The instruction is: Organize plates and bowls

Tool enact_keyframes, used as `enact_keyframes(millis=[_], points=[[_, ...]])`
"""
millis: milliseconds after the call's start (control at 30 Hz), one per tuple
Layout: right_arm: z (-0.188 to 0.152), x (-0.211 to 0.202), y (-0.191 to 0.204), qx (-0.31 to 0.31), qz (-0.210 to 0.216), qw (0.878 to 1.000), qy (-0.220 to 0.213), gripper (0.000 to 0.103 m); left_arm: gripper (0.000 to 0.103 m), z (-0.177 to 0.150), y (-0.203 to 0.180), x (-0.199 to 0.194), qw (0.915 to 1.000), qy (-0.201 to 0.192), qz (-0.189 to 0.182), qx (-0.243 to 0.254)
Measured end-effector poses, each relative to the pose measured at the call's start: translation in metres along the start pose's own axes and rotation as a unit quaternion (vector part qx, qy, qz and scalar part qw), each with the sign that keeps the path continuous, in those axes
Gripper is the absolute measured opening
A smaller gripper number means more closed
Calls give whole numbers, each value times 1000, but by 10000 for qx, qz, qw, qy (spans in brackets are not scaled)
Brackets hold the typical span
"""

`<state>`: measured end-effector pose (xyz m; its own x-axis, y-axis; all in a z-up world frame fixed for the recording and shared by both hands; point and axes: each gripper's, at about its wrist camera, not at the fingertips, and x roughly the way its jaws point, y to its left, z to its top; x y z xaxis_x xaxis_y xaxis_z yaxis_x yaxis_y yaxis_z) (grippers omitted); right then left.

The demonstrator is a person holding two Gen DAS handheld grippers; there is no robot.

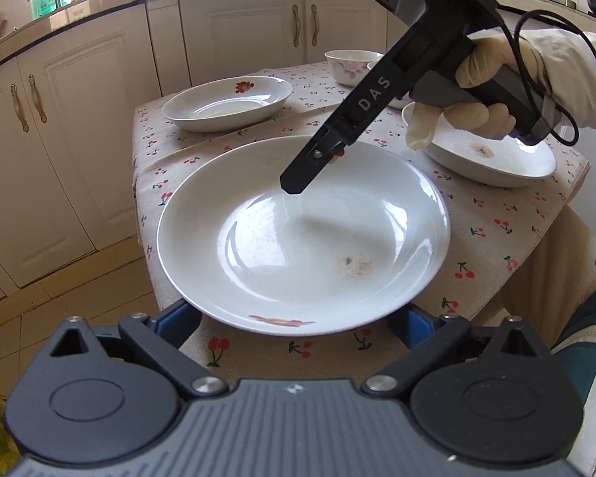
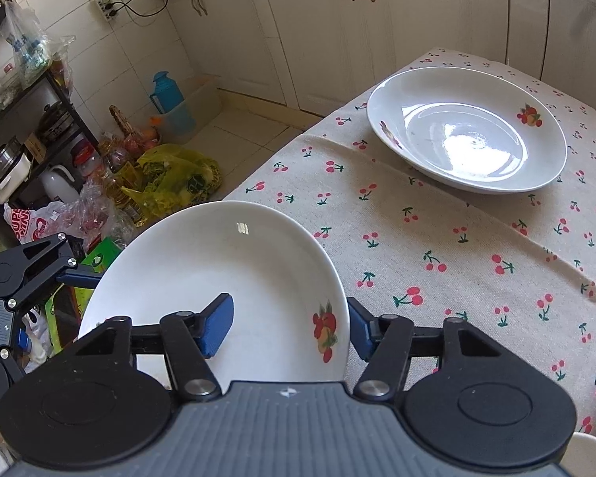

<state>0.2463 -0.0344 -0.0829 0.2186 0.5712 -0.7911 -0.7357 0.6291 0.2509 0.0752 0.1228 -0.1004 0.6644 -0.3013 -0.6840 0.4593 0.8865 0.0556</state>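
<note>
Nearby, at the table's near corner, the right gripper (image 2: 288, 328) had clamped its blue pads (image 2: 218, 324) on the rim of a white plate (image 2: 218, 278) with a fruit print, one pad inside the plate at about 8 o'clock of that print and the other outside the edge at 3 o'clock. In the left wrist view the same plate (image 1: 304, 234) filled the middle, with the right gripper's black finger coming in from 1 o'clock and a gloved hand (image 1: 484, 91) around its handle. The left gripper (image 1: 298, 326) stood wide apart, its blue fingers (image 1: 178, 322) showing on either side of the plate's near rim, under its edge; contact could not be judged. On the cherry-print cloth (image 2: 437, 246) a second plate (image 2: 467, 131) lay at 1 o'clock, well apart. A third plate (image 1: 492, 159) sat at 2 o'clock in the left view, with a small bowl (image 1: 351, 65) beyond it.
</note>
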Motion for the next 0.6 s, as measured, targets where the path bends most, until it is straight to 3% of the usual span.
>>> enact_keyframes(millis=[267,600], points=[[2,-2,-4,40,0,10000,-19,64,98,5,2,3,9999,125,-29,6],[10,-23,-28,166,-346,9990,-234,64,97,32,2,26,9997,-53,-141,215]])
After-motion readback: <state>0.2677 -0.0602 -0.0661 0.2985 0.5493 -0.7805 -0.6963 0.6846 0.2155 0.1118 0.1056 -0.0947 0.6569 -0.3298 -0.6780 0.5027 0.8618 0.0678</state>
